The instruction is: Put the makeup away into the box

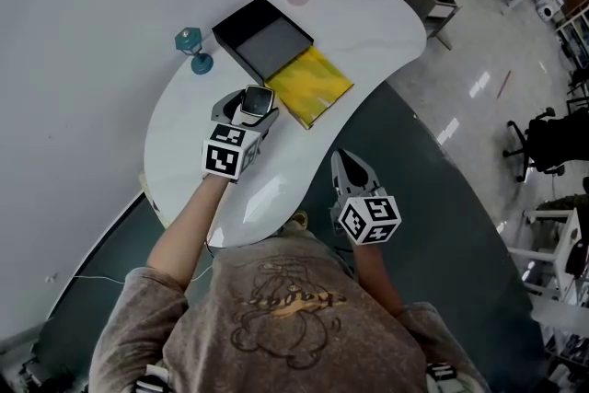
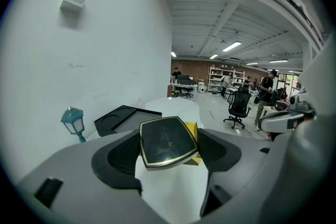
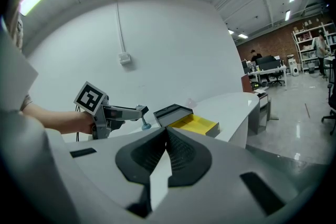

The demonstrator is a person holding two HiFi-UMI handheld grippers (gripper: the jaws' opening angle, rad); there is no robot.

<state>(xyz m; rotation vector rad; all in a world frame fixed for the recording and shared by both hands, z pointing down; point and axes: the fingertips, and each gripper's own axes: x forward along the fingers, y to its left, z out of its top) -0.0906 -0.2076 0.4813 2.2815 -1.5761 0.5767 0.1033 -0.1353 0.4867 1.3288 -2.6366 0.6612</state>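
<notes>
Head view | left tongs (image 1: 250, 109) clamp black compact (image 2: 167, 140) | right tongs (image 1: 349, 167) closed, empty

Box (image 1: 264, 40) on table's (image 1: 368, 23) far side, lantern (image 1: 193, 49) to its left, compact (image 2: 167, 141) between my left gripper's (image 1: 248, 102) jaws just before box, my right gripper (image 1: 348, 168) off table's near edge.

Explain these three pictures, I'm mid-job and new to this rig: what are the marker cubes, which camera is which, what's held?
No robot: a person holds a two-jaw gripper in each hand; the marker cubes are part of them. The head view looks down from the person's head; the other two cameras ride on the grippers. On the white table sit an open black box, a yellow tray beside it and a teal lantern. The left gripper grips a gold-rimmed black compact over the table. The right gripper is shut and empty, off the table's near edge.
</notes>
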